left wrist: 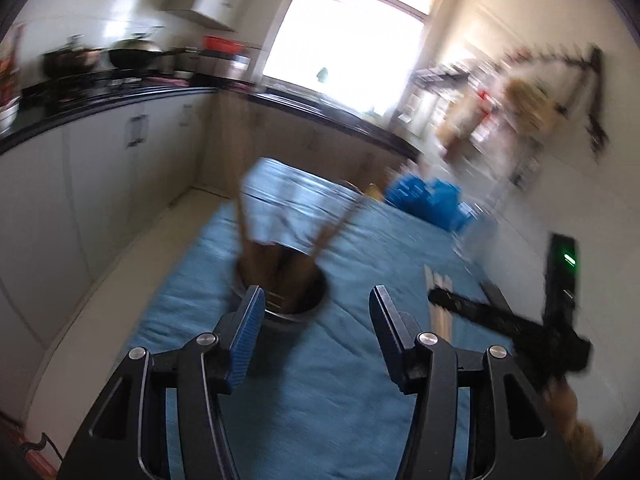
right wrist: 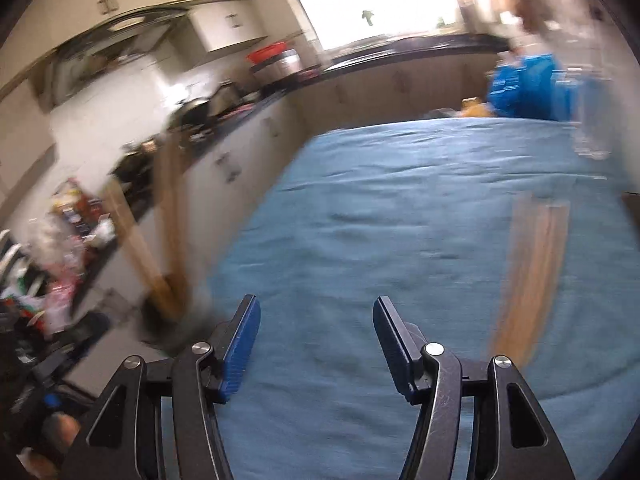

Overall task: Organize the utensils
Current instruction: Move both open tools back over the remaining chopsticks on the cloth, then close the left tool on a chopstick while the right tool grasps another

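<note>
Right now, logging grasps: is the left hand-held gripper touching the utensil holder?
Apart. The left wrist view shows the left hand-held gripper open and empty, blue cloth between its fingers, utensil holder beyond them.

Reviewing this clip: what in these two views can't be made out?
- Left wrist view: contents of the round metal utensil holder, motion-blurred and partly behind the left gripper.
- Right wrist view: pale wooden sticks on the blue cloth, count lost to blur.
- Holder base, smeared at left.

a home kitchen: at the left of the frame a black countertop (left wrist: 100, 98) over pale cabinet doors carries a dark wok (left wrist: 134, 56), with white wall cabinets (right wrist: 224, 20) and a range hood (right wrist: 120, 36) above.
</note>
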`<state>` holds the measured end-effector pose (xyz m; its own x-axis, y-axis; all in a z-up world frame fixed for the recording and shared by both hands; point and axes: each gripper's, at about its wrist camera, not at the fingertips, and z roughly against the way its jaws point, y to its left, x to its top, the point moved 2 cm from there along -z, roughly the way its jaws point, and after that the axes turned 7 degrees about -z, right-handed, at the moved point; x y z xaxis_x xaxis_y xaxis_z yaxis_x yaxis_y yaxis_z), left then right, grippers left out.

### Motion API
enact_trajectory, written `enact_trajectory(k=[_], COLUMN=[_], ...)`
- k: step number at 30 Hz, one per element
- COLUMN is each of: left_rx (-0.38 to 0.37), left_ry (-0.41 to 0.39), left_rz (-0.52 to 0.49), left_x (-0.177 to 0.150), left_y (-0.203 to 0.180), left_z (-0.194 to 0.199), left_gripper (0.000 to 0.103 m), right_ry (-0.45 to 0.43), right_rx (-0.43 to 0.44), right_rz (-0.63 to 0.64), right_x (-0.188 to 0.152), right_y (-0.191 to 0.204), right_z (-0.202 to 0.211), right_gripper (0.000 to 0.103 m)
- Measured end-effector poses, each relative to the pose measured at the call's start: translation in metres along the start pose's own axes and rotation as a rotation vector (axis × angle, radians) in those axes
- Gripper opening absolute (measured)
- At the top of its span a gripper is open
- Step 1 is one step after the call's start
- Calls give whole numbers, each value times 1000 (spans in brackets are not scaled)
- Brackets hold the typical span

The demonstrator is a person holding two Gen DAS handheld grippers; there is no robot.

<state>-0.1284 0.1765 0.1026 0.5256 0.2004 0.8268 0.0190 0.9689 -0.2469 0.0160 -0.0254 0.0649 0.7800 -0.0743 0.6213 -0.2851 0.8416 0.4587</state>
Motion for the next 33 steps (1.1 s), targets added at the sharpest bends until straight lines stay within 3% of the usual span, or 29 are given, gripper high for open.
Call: enact_trajectory(k=[1, 3, 6, 8, 11, 18, 24, 30, 33], left_rx=[-26, -67, -136, -171, -158, -122, -19, -34, -33], left_ry=[13, 43, 112, 164, 223, 304, 347, 422, 439], left_rz=[-30, -82, -114, -125, -143, -114, -171, -181, -223], left_x=[-2, -7, -13, -13, -6, 4, 6, 4, 3], left_y=[-12, -35, -66, -83, -111, -141, -157, -172, -182], left_z=[-3, -10, -28, -42, -70, -139, -199, -244, -263], left_gripper=[53, 53, 53, 53, 53, 53, 53, 53, 52], right_ry=[-9, -17, -5, 26, 47, 106, 137, 185, 186], right_rx=[-60, -149, -267, -291, -268, -214, -333, -467, -479], right_rz=[-11, -43, -98, -142, -204, -219, -72, 9, -22], right_x=[1, 5, 13, 19, 29, 48, 59, 57, 53], right_y=[-20, -55, -111, -140, -169, -185, -176, -188, -207], right_z=[6, 14, 20, 18, 10, -25, -55, -49, -31], right_gripper=[61, 42, 34, 34, 34, 34, 33, 30, 30])
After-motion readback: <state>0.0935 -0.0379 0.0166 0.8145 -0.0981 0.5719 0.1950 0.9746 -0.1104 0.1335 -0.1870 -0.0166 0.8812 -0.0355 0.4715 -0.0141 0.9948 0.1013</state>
